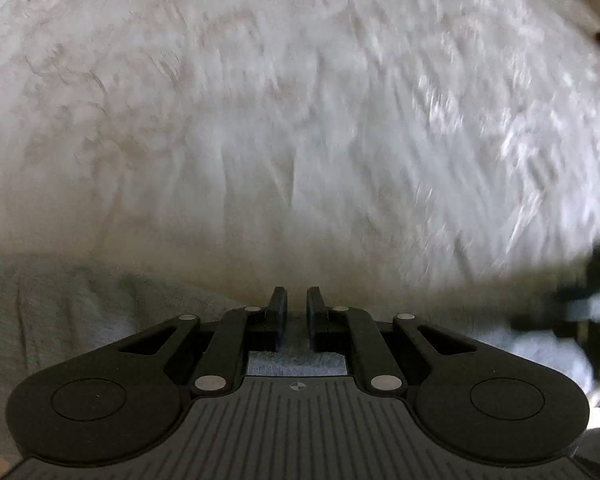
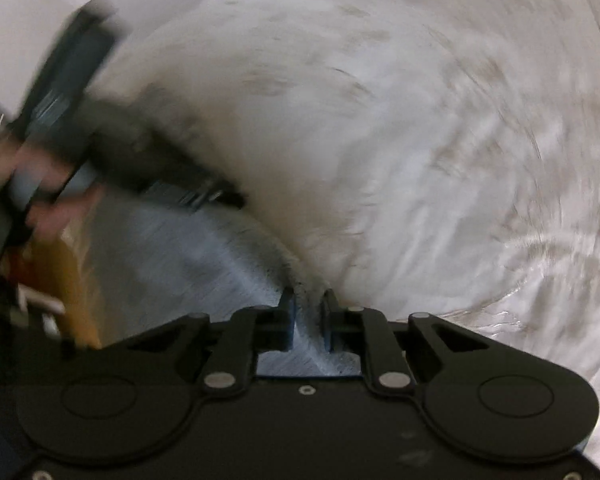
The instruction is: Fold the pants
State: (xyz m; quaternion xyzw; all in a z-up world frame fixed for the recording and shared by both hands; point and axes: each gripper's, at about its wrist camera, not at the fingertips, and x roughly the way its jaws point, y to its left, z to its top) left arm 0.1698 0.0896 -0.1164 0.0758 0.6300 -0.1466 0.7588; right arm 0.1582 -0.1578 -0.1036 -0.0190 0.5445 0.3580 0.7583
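Two hand-held grippers point down at a white fuzzy blanket [image 1: 300, 120]. Left hand-held gripper [image 1: 297, 300] has nearly closed jaws pinching blue pants [image 1: 296, 360] cloth at the near edge. Right hand-held gripper [image 2: 309, 304] pinches a pants fold too. Far and right, the blanket lies open. A blurry hand [image 2: 56, 204] sits left.

I see my left black two-finger gripper [image 1: 297, 300] pointing steeply down with its jaws nearly closed, my right black two-finger gripper [image 2: 309, 304] angled down and pinched narrow, and a blurred bare hand [image 2: 40, 188] gripping the left tool's handle.
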